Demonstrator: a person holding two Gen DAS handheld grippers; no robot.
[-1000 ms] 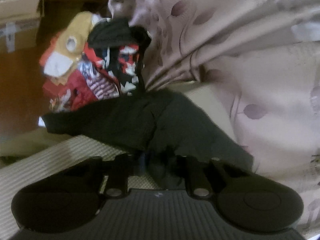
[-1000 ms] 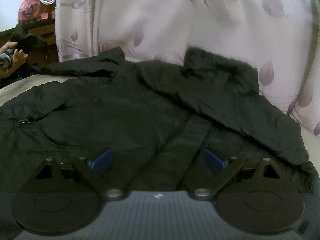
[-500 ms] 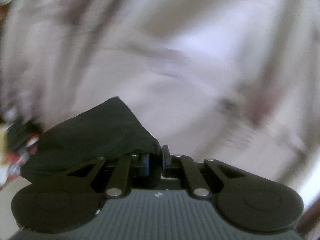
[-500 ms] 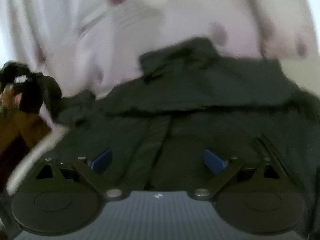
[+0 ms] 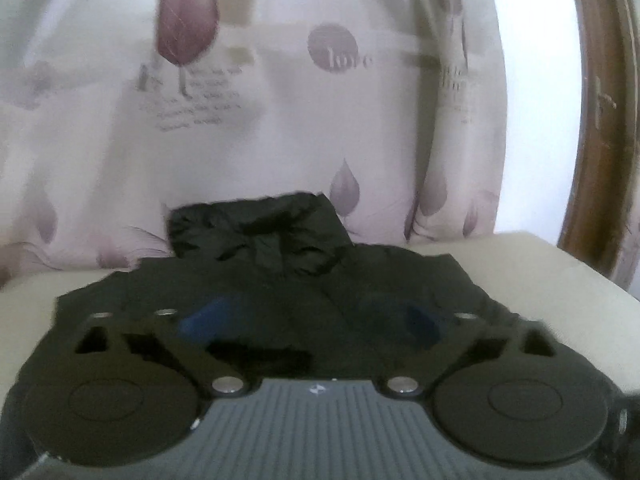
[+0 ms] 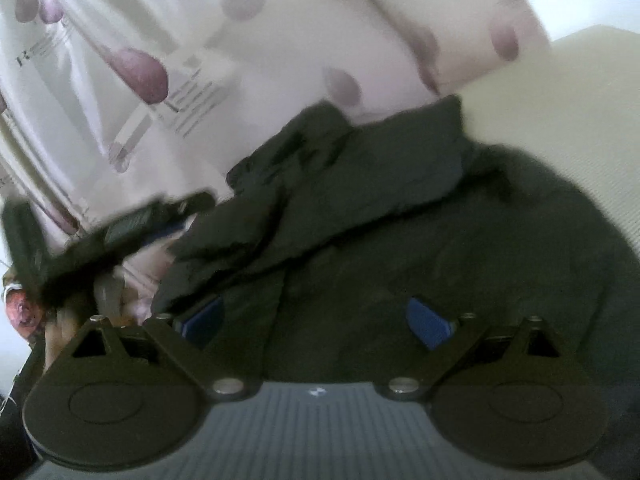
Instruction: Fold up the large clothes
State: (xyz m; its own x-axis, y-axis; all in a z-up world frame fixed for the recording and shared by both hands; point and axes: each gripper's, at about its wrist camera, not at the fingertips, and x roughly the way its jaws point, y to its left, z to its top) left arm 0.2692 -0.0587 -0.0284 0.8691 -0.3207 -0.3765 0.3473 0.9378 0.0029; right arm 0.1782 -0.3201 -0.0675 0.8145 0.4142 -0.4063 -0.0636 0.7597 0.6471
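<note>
Both tongs stand spread with nothing pinched: the left tongs (image 5: 316, 320), whose jaws have just been opening, hover over the black jacket (image 5: 280, 280) with no cloth between them, and the right tongs (image 6: 316, 322) hang wide above the same jacket. It lies flat on a cream bed (image 5: 540, 264), collar toward the pale curtain (image 5: 260, 100) printed with purple leaves. A wooden frame (image 5: 592, 120) stands at the right edge.
</note>
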